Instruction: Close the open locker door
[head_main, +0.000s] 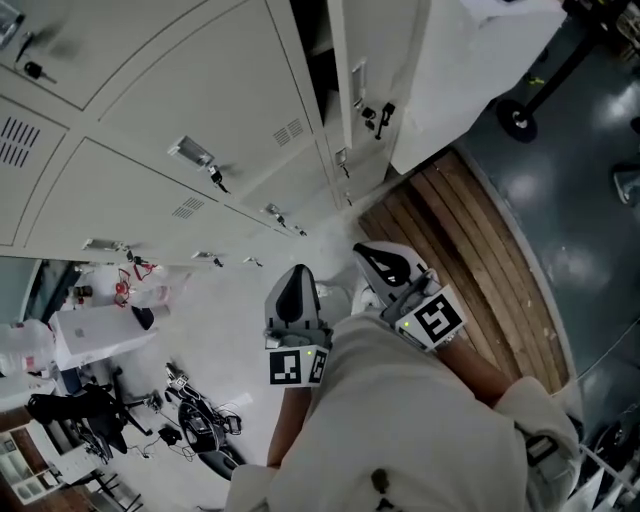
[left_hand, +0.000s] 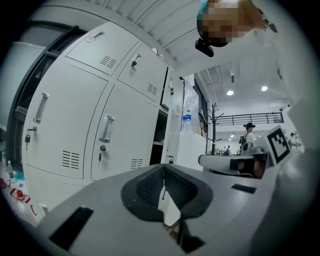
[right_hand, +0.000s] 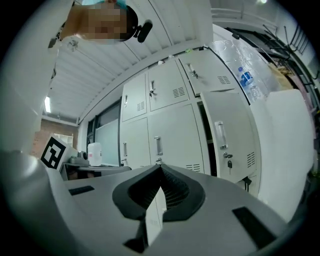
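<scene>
Right tool (right_hand: 160, 172) (shut) faces pale lockers (right_hand: 175, 130)

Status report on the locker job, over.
Left gripper shut, empty. Right gripper shut, empty. Locker door ajar, untouched. Nothing seen in the way.

cream top (head_main: 420, 430), grey hand-held grippers (head_main: 296, 272) (head_main: 366, 251)
</scene>
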